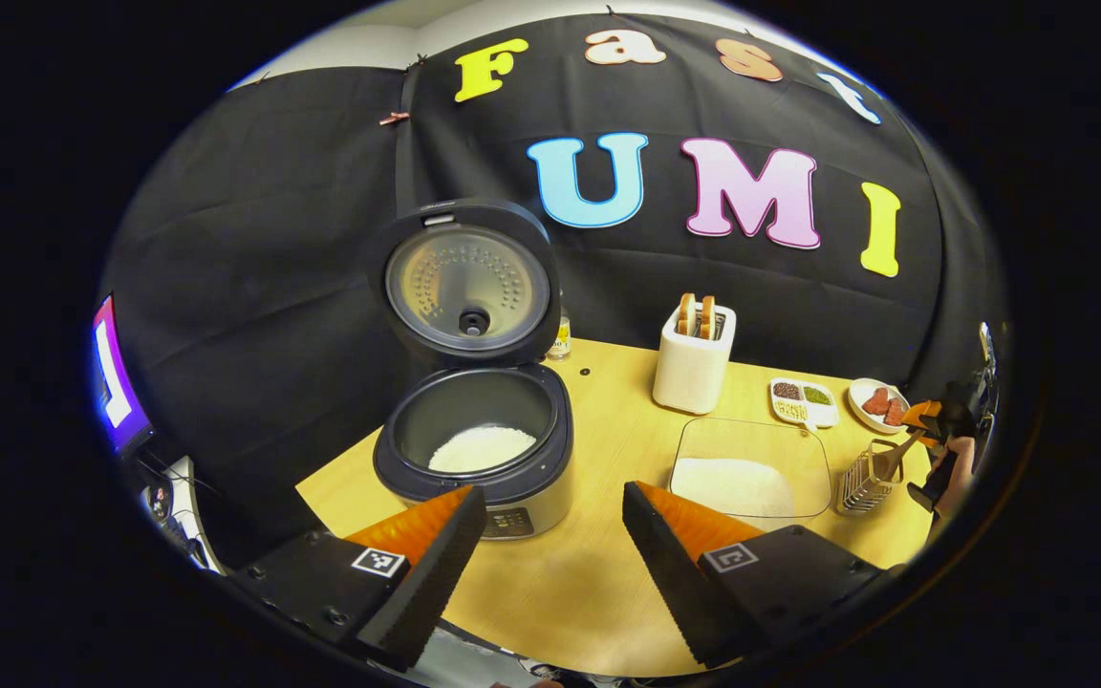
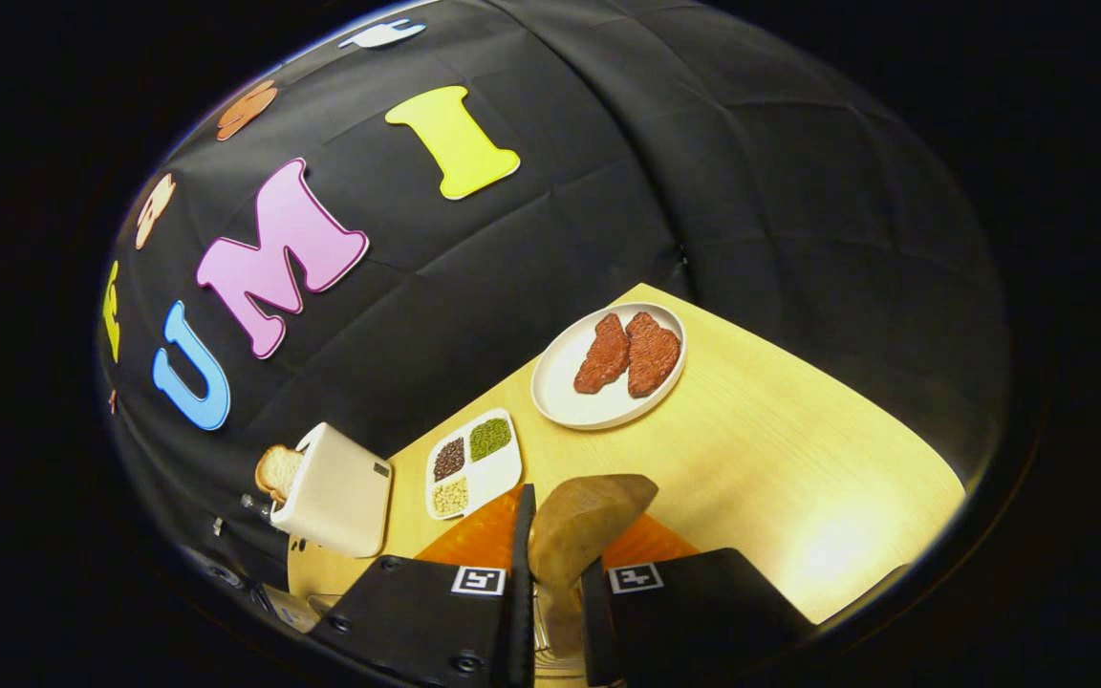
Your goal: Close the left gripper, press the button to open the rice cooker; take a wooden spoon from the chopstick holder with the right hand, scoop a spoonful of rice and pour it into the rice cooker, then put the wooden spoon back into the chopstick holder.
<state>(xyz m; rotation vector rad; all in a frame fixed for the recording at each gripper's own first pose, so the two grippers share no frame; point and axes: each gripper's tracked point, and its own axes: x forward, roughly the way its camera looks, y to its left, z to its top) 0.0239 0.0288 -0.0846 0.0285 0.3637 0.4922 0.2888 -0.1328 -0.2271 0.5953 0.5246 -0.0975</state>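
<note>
The left gripper [image 1: 550,535] was held level with its 2 fingers spread wide apart. The right gripper [image 2: 555,592] was tilted, its fingers clamped on a brown wooden spoon [image 2: 581,526].

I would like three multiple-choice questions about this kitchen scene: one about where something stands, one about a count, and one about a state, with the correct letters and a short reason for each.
1. Where does the toaster stand relative to the rice cooker in the left gripper view?
A. To its right, nearer the wall
B. In front of it
C. On its lid

2. How many pieces of meat lie on the round white plate?
A. One
B. Two
C. Four

3. What is the state of the rice cooker's lid?
A. Shut
B. Removed and lying on the table
C. Open, standing upright

Answers:
1. A, the toaster sits right of the cooker, close to the black cloth.
2. B, two reddish pieces lie side by side.
3. C, the lid is raised and white rice shows in the pot.
</note>
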